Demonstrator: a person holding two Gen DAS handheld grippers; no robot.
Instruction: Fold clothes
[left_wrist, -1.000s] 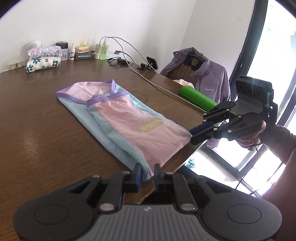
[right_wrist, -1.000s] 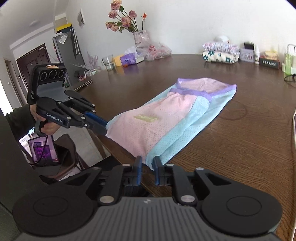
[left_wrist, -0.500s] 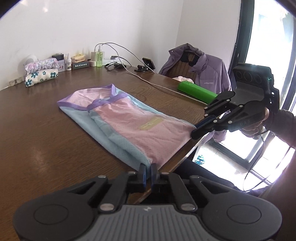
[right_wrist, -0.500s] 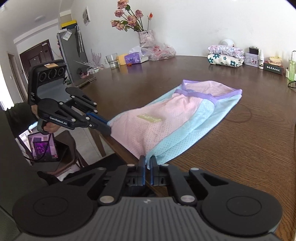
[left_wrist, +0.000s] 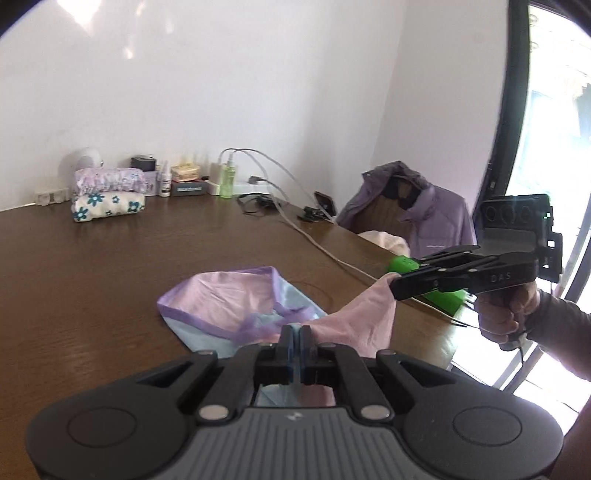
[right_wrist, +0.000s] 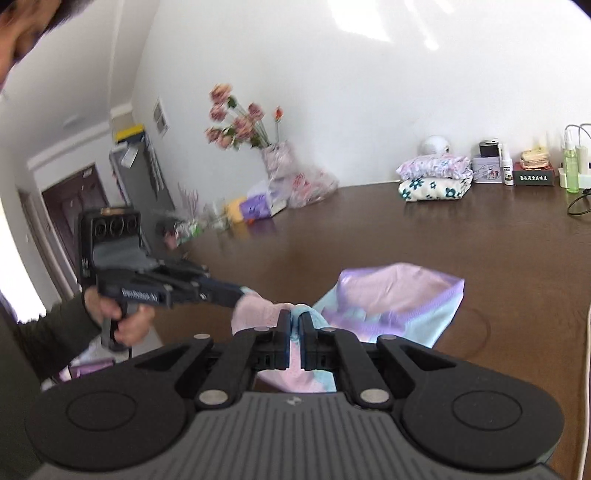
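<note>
Left gripper (left_wrist: 295, 334) has its fingers pressed together on the near hem of the pink-and-blue garment (left_wrist: 229, 306), cloth caught between the pads and hanging below them. Right gripper (right_wrist: 294, 325) is the same: fingers pinched on the other near corner, pink and blue fabric bunched in the gap. Both corners are lifted off the wooden table (left_wrist: 92, 266); the far half of the garment, purple trim up, lies flat on the table just beyond the fingertips. Ahead of the left fingers and well apart: a stack of folded floral cloths (left_wrist: 107, 194) at the far wall, small bottles and boxes beside it, a green bottle (left_wrist: 228, 181), and a white cable (left_wrist: 306, 236) running across the table to the right of the garment. Further right: a green cylinder (left_wrist: 404, 264) partly hidden behind the right gripper, and a purple jacket (left_wrist: 417, 210) on a chair. Ahead-left of the right fingers: a flower vase (right_wrist: 275, 158) and plastic bags at the far table edge. Nothing lies on the flat half of the garment.
</note>
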